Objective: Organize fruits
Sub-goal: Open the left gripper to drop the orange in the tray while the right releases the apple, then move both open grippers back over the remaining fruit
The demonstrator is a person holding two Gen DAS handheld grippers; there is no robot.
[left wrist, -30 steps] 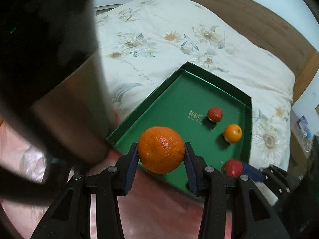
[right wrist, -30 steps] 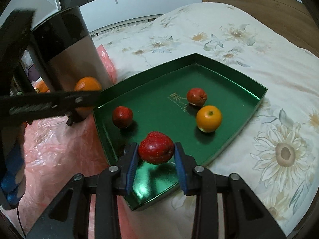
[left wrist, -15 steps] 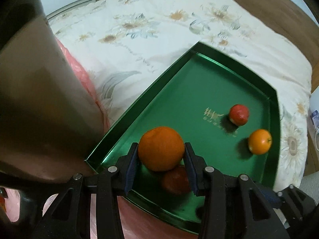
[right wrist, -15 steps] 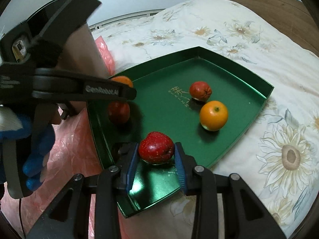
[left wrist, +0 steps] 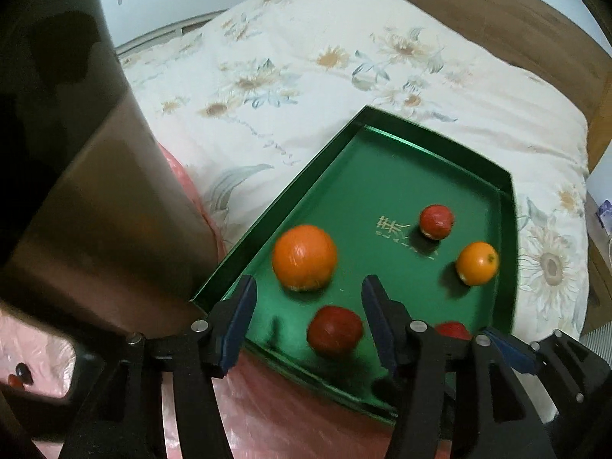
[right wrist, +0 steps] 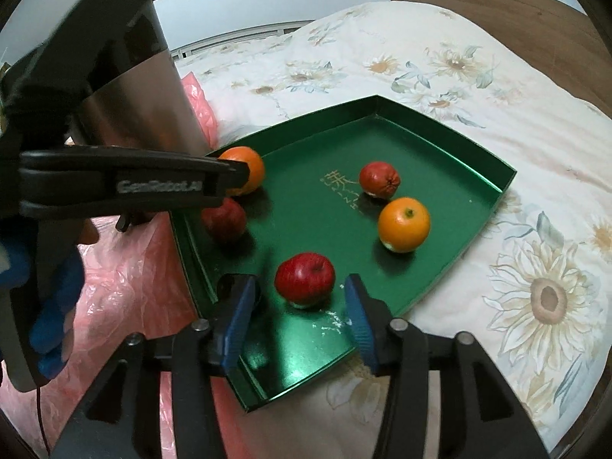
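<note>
A green tray (left wrist: 397, 141) lies on the bed and holds several fruits. My left gripper (left wrist: 309, 298) hangs over its near corner with the jaws opening. The large orange (left wrist: 305, 257) sits on the tray just beyond its fingertips, free of the pads, and a red fruit (left wrist: 334, 329) lies below between the fingers. My right gripper (right wrist: 298, 287) is also opening. The red apple (right wrist: 305, 279) rests on the tray between its blue pads, with a gap on each side. A small red fruit (right wrist: 380, 179) and a small orange (right wrist: 404, 224) lie further in.
A tall metal cylinder (left wrist: 95, 210) stands against the tray's left edge, on crinkled pink plastic (right wrist: 126, 287). Floral bedding (right wrist: 420, 76) surrounds the tray, with a wooden headboard (left wrist: 497, 19) behind. The left gripper's finger (right wrist: 160, 185) crosses the right wrist view at the left.
Both grippers have opened and let go of their fruit. The large orange and the red apple now rest on the tray. The left gripper came in over the tray's corner.
</note>
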